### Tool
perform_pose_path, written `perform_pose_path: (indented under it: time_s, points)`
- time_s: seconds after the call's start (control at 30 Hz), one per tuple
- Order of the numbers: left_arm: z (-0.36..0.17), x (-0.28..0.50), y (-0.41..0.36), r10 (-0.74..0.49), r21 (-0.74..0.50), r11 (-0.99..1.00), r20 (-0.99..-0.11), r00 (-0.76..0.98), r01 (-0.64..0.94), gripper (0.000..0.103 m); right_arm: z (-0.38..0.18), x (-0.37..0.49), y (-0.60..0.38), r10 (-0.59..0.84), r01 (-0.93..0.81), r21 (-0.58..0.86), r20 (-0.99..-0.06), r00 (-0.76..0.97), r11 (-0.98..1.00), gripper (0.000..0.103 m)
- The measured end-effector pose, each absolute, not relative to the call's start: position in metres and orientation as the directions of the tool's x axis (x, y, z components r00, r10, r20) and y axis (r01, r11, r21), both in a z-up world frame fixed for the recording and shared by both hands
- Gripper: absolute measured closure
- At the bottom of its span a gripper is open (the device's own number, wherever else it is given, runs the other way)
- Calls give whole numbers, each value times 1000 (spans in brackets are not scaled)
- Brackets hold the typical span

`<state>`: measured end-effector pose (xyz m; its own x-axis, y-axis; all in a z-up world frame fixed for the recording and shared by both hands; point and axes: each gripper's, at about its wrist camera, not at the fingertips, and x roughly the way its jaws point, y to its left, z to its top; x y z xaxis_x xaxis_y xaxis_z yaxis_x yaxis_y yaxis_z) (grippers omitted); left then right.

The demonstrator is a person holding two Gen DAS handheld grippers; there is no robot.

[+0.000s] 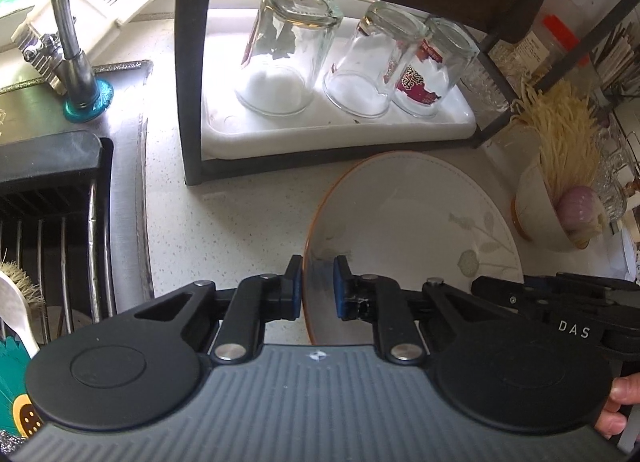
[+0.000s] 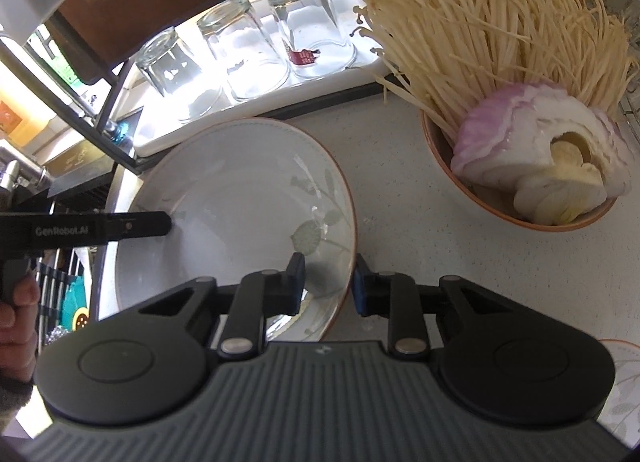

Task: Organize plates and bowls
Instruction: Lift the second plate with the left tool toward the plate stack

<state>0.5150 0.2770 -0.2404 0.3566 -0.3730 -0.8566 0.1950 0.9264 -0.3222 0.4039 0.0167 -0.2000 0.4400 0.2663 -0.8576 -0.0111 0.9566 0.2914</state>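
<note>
A white plate (image 1: 416, 218) with an orange rim and a leaf pattern is on the pale counter in front of the rack; it also shows in the right wrist view (image 2: 240, 198). My left gripper (image 1: 318, 288) straddles its left rim, one pad on each side, with a small gap still visible. My right gripper (image 2: 329, 286) straddles its right rim, jaws wider than the rim. A bowl (image 2: 516, 206) with enoki mushrooms and cut onion stands to the right; it also shows in the left wrist view (image 1: 548, 218).
A dark rack holds a white tray (image 1: 340, 134) with three upturned glasses (image 1: 288, 50). A sink with a faucet (image 1: 72, 46) and a dish basket (image 1: 52, 230) lies to the left. Another patterned plate (image 2: 620, 390) peeks in at the lower right.
</note>
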Motion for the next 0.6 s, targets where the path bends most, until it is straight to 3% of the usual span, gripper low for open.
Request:
perform_pose_path:
  time_s: [0.6]
  points:
    - [-201, 482, 258, -437, -382, 898, -823, 363, 216, 85, -172, 365, -13, 291, -26, 317, -832, 472, 948, 76]
